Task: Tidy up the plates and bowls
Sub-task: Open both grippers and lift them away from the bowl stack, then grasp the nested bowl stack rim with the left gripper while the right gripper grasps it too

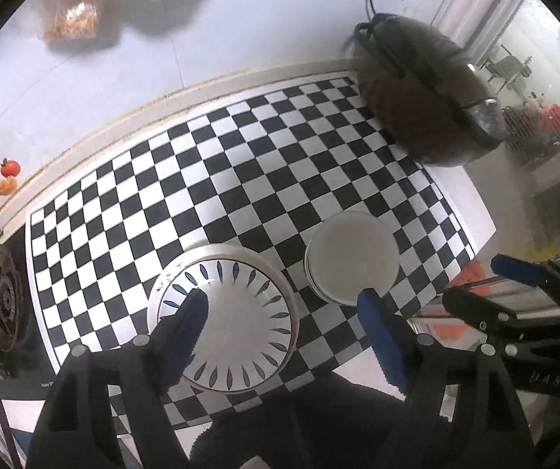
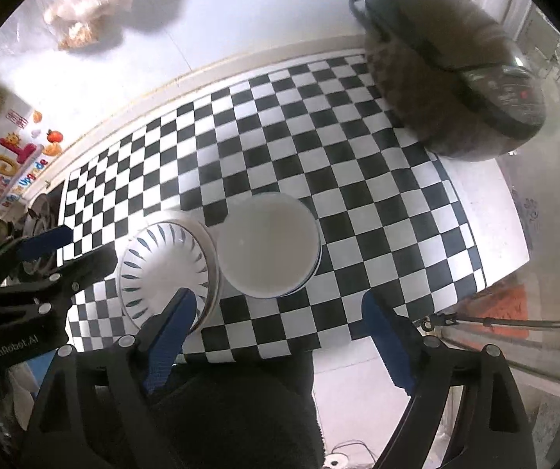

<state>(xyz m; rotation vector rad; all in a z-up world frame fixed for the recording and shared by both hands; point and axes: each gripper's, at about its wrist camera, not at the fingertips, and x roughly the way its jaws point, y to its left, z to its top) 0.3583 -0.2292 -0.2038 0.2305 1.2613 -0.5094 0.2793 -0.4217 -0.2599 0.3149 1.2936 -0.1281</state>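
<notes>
checkered tabletop (image 1: pixel 240 164) carries all | patterned plate stack (image 1: pixel 223 318) touching left of white bowl stack (image 1: pixel 352 256); ceramic judged heavy, slick, chippable, best gripped at rim | left claw (image 1: pixel 285 334), right claw (image 2: pixel 280 336) spread wide, empty | stack counts hidden

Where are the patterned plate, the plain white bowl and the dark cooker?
patterned plate (image 1: pixel 240 312): left wrist view, its white centre.
plain white bowl (image 2: pixel 268 246): right wrist view, its inside.
dark cooker (image 2: pixel 436 70): right wrist view, its body.
</notes>
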